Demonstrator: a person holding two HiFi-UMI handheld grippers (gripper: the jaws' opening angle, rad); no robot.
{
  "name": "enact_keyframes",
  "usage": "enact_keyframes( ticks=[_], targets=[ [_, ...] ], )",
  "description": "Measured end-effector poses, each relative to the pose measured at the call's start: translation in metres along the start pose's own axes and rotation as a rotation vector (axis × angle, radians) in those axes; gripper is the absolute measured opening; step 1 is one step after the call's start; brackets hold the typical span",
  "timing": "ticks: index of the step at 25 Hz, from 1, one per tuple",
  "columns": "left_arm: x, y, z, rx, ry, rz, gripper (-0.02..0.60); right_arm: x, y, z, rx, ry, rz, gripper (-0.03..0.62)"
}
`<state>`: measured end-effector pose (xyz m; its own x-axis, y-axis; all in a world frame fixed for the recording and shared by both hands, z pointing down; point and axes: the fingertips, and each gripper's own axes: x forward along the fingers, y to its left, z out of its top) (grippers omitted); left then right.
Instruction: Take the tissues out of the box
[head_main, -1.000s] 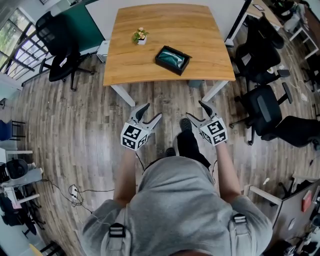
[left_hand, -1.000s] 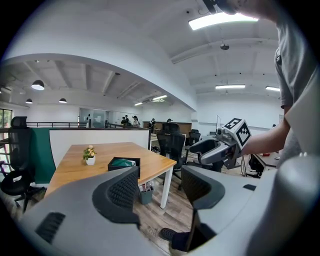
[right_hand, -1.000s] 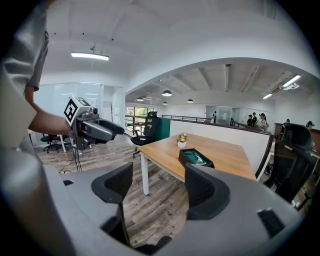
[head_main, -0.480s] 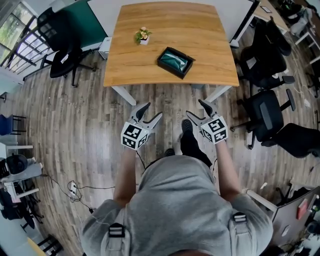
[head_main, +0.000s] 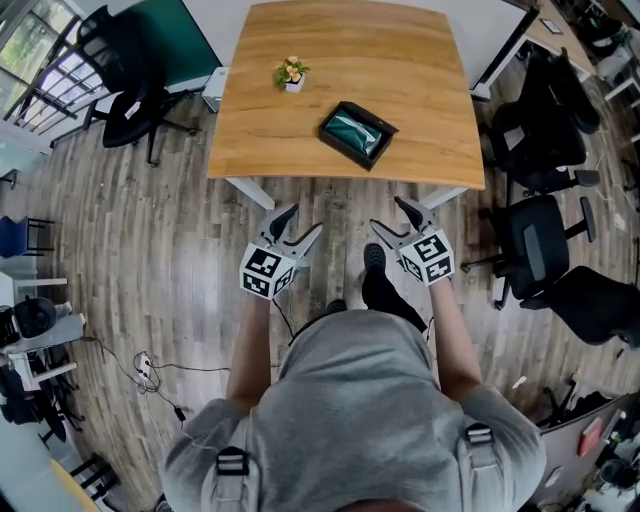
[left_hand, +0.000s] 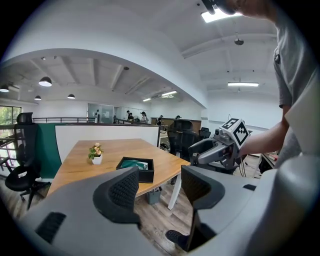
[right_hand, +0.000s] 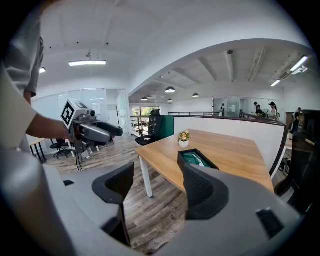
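Both the left tongs (head_main: 303, 220) and the right tongs (head_main: 386, 213) hang parted and empty, short of the surface (head_main: 400, 60). On it sits the black box (head_main: 343, 148), holding what I take for teal tissues (head_main: 356, 130).

It was an office. Black rolling chairs (head_main: 545, 250) stood near a big wooden table (head_main: 400, 60), and long lights (right_hand: 87, 63) shone on the white ceiling.

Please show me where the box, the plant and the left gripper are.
box (head_main: 342, 150), head view, near wall.
plant (head_main: 291, 72), head view, flowers.
left gripper (head_main: 309, 217), head view, between its fingertips.
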<state>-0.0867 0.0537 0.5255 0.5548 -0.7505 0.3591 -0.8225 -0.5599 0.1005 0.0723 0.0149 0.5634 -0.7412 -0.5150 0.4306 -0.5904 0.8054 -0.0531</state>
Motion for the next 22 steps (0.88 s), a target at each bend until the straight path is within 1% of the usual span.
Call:
enact_keyframes(
  ticks=[4, 13, 17, 20, 22],
  targets=[
    [0.019, 0.009, 0.005, -0.017, 0.008, 0.019, 0.27, 0.013, -0.02, 0.001, -0.005, 0.016, 0.03, 0.318],
    [0.068, 0.009, 0.012, -0.052, 0.038, 0.052, 0.27, 0.034, -0.067, 0.002, -0.016, 0.041, 0.105, 0.305],
    [0.086, 0.013, 0.018, -0.066, 0.038, 0.091, 0.27, 0.045, -0.089, 0.001, -0.027, 0.056, 0.147, 0.301],
    [0.097, 0.017, 0.023, -0.081, 0.037, 0.13, 0.27, 0.056, -0.102, 0.005, -0.063, 0.054, 0.183, 0.297],
    [0.104, 0.018, 0.023, -0.092, 0.038, 0.15, 0.27, 0.062, -0.11, 0.009, -0.097, 0.04, 0.197, 0.267]
  ],
)
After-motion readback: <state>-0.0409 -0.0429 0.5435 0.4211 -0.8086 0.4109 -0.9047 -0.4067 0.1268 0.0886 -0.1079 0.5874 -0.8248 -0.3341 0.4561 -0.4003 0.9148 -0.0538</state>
